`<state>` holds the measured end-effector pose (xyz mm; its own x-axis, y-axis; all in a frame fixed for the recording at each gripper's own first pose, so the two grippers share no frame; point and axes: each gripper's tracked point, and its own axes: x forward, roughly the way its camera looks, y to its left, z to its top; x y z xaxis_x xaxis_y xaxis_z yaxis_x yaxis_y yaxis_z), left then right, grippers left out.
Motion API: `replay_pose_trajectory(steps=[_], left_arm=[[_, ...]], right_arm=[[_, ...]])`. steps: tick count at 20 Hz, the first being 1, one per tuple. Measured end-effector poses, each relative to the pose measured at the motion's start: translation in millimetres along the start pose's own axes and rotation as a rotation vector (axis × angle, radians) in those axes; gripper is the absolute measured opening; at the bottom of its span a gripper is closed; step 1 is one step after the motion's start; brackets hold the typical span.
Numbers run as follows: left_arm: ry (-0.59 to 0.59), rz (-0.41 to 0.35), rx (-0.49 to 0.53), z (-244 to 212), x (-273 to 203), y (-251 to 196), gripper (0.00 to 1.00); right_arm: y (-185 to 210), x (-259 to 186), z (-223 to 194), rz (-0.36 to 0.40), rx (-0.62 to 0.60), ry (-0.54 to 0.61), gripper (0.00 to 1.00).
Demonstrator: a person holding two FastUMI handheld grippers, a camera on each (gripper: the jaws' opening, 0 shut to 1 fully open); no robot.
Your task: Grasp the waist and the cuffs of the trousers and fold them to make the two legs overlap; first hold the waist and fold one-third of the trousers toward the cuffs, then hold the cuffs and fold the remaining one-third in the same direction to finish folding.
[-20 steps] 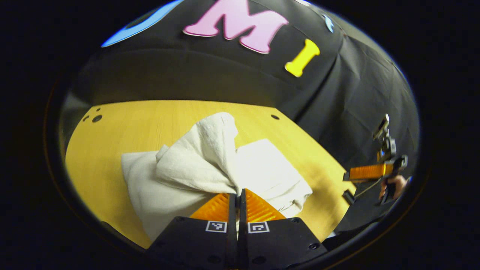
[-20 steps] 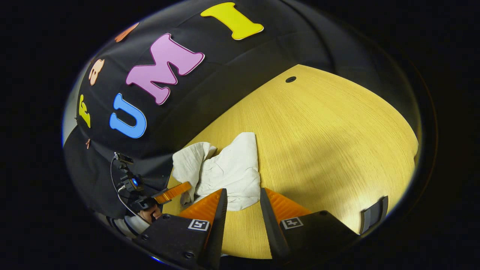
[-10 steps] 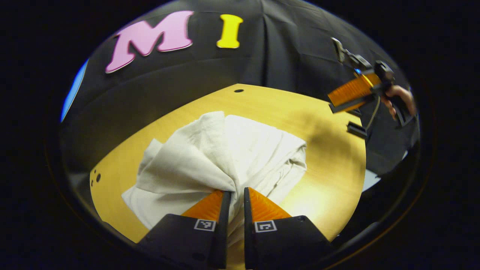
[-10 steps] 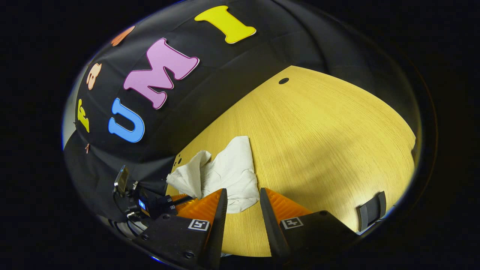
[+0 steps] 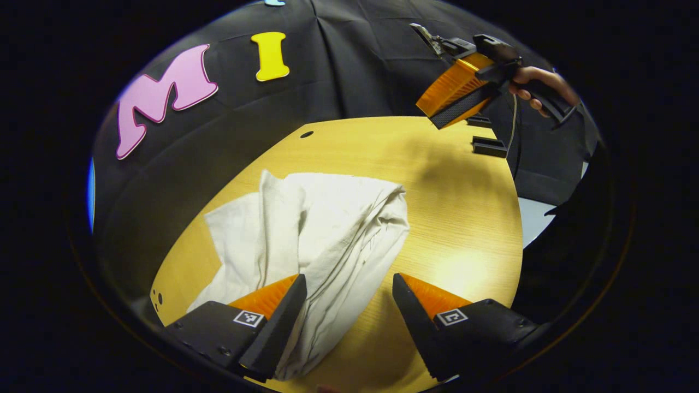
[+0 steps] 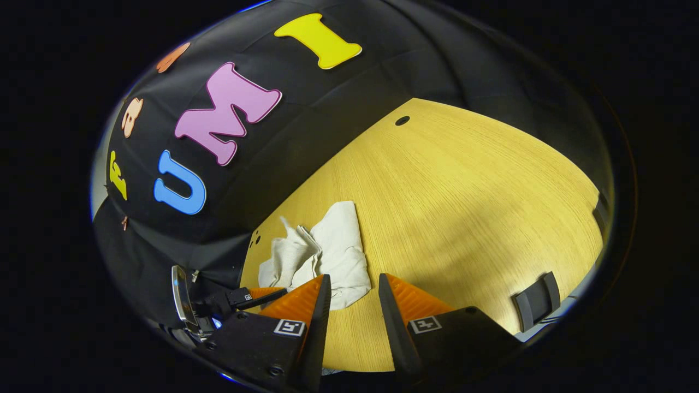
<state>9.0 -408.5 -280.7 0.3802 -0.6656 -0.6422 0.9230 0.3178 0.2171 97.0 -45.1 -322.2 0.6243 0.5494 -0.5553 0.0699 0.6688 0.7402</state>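
Left gripper (image 5: 347,284): jaws spread wide, nothing held. Its own view has the trousers (image 5: 322,229) lying directly beyond and between the fingers, with the cloth running up against the left finger (image 5: 267,297); contact there cannot be judged.

Trousers: off-white, bunched and creased, in a rough folded heap on the wooden tabletop (image 5: 464,218), toward its left side. Layers overlap unevenly; waist and cuffs cannot be told apart.

Right gripper (image 6: 352,284): jaws partly apart, nothing between them, held above bare tabletop (image 6: 464,207). In the right gripper view the trousers (image 6: 327,254) sit just beyond its left finger, apart from it. From the left gripper view, the right gripper (image 5: 456,93) is raised over the far right edge, a hand (image 5: 532,84) around its handle.

Small dark bracket (image 6: 532,303) at the tabletop's near right edge.
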Motion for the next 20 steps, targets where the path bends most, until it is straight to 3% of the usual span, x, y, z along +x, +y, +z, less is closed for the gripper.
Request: replay_pose_trajectory(steps=[10,20], left_arm=[[-0.139,0.119,-0.379,33,-66,48,0.99],[-0.246,0.142,-0.691,37,-139,73,0.98]], right_arm=[[67,-6,1,0.053,-0.050,-0.068,0.54],[133,-13,8,0.100,-0.162,-0.116,0.54]])
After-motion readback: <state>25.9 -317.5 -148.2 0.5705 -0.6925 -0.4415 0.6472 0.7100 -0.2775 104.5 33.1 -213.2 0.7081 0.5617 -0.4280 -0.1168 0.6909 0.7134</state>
